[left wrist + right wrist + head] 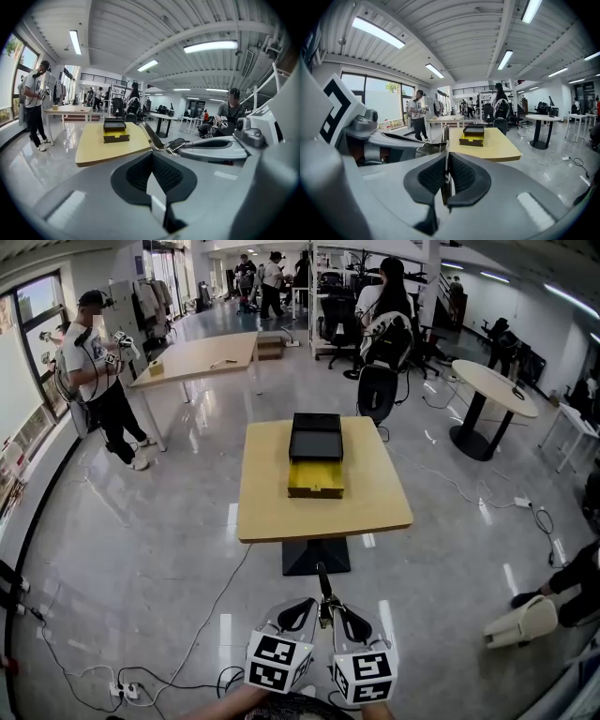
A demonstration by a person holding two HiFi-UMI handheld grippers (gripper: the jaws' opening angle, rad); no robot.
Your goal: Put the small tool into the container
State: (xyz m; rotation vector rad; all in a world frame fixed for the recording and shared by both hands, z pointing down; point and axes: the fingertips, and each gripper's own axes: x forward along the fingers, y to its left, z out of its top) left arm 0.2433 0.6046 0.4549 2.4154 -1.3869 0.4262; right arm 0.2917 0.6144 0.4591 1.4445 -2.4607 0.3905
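Observation:
The small tool (323, 589) is a thin dark blade that stands upright between my two grippers, low in the head view. My right gripper (446, 157) is shut on it, and the blade (446, 138) rises out of its pads. My left gripper (152, 153) is shut, its tips right beside the tool (151, 136); nothing shows between its pads. Both grippers, left (312, 613) and right (337, 615), hang over the floor in front of the table. The container (316, 457), a black tray over an open yellow drawer, sits far ahead on the yellow table (272, 512).
Between me and the table lies grey floor with a cable (202, 624) and a power strip (122, 690). A person (98, 371) stands at the far left by a long table (197, 357). At the right are a round table (492, 385) and a person's foot (520, 624).

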